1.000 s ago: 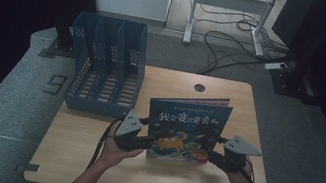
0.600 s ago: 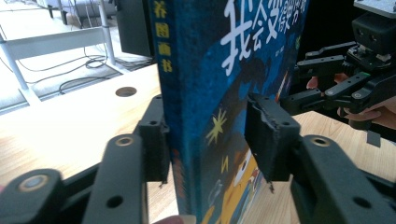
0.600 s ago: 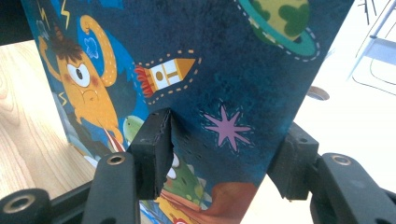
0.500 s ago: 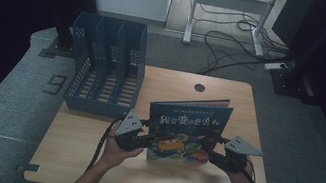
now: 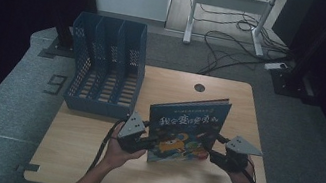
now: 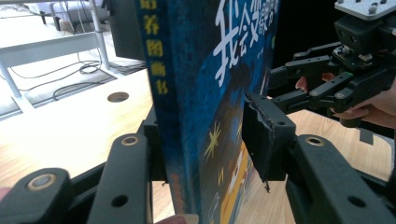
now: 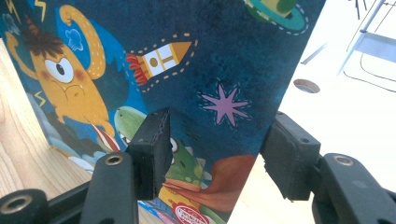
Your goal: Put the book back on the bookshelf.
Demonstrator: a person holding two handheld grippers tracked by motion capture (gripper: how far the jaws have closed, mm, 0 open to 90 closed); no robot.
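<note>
High view: our left gripper (image 5: 146,143) and right gripper (image 5: 213,154) straddle the upright book (image 5: 186,128) with jaws open, unclamped; it could topple.

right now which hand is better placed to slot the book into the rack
Left. The left tongs straddle the book at its spine edge, on the side nearest the rack. The right tongs straddle the far edge, with the book between them and the rack.

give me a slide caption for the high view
Two handheld grippers, left gripper and right gripper, steady a picture book upright beside a blue file rack.
</note>
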